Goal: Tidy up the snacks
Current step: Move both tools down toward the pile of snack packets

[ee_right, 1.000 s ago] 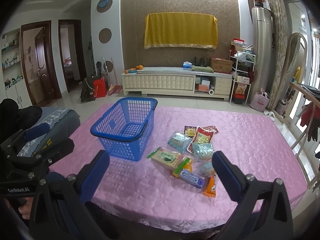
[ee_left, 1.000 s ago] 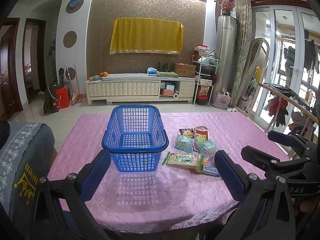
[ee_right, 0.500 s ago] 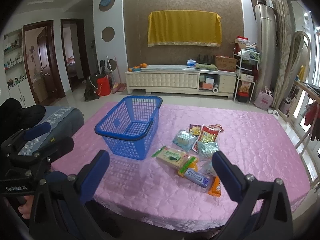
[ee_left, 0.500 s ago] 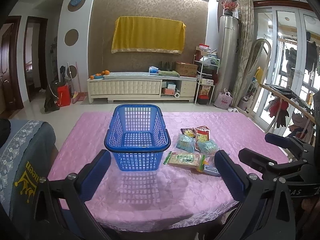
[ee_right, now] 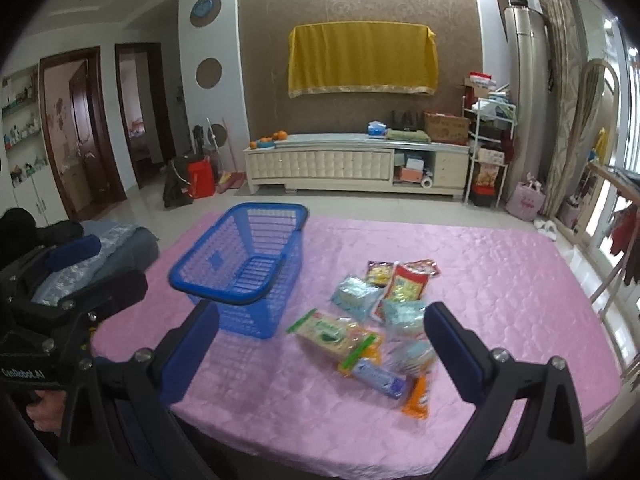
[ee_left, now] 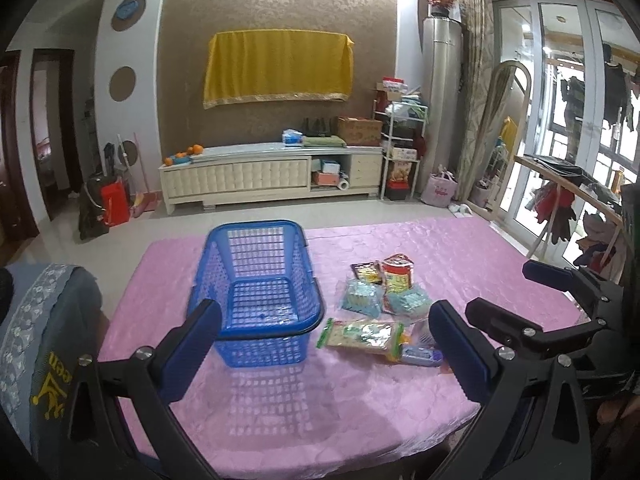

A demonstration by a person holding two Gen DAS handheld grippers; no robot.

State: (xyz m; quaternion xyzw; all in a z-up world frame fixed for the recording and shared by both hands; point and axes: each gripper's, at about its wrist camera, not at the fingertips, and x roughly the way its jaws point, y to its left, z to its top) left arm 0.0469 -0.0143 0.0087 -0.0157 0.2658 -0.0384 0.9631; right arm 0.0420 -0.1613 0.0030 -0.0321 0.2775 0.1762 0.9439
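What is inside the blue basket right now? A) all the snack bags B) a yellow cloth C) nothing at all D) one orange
C: the blue basket shows only its bare slotted floor, while the snack packets all lie on the pink tablecloth beside it.

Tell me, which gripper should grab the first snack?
Probably the right gripper: the loose pile of plastic snack packets lies between its open fingers. The left gripper, also open, faces the blue plastic basket.

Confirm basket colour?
Blue, with a lattice of open slots; the basket shows best in the left wrist view.
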